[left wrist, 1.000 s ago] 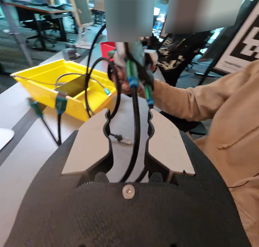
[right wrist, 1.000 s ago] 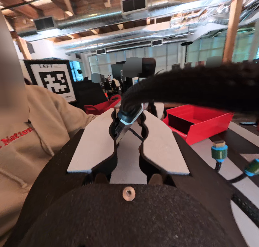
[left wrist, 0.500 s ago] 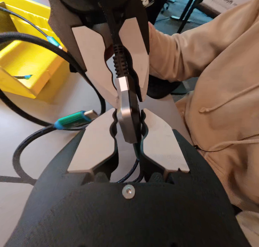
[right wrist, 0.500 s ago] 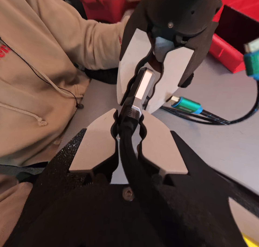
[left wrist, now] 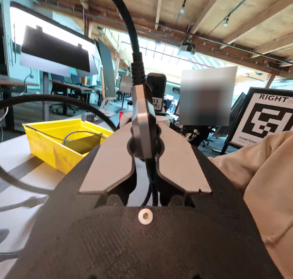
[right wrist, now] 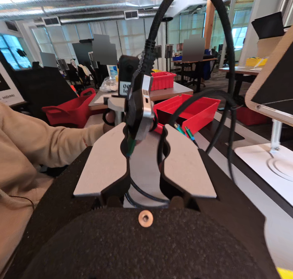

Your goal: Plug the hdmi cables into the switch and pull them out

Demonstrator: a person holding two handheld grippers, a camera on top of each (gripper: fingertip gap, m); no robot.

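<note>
The switch [left wrist: 141, 128], a flat grey and black box, stood on edge between the tips of the left gripper [left wrist: 145, 142], whose jaws were nearly closed and pressed on its two flat faces. A thick braided cable [left wrist: 133, 33] rose from the top of the switch and curved away, and a green plug [right wrist: 131, 144] sat in the lower end of the switch. In the right wrist view the switch [right wrist: 141, 106] was just beyond the right gripper [right wrist: 143, 142], whose jaws stood part open and held nothing; the green plug was beside its left finger [right wrist: 109, 157], but I could not tell if they touched. Two more green plugs [right wrist: 183, 132] lay to the right of the switch, near a red bin [right wrist: 198, 111], and a yellow bin [left wrist: 52, 143] stood to the left of the switch on the table [left wrist: 14, 149]. I judged the step to be pulling out the lower plug. To do it well, the right jaws should close on the hard plug body, not on the cable, and pull straight along the port line while the left grip kept the switch from twisting.
</note>
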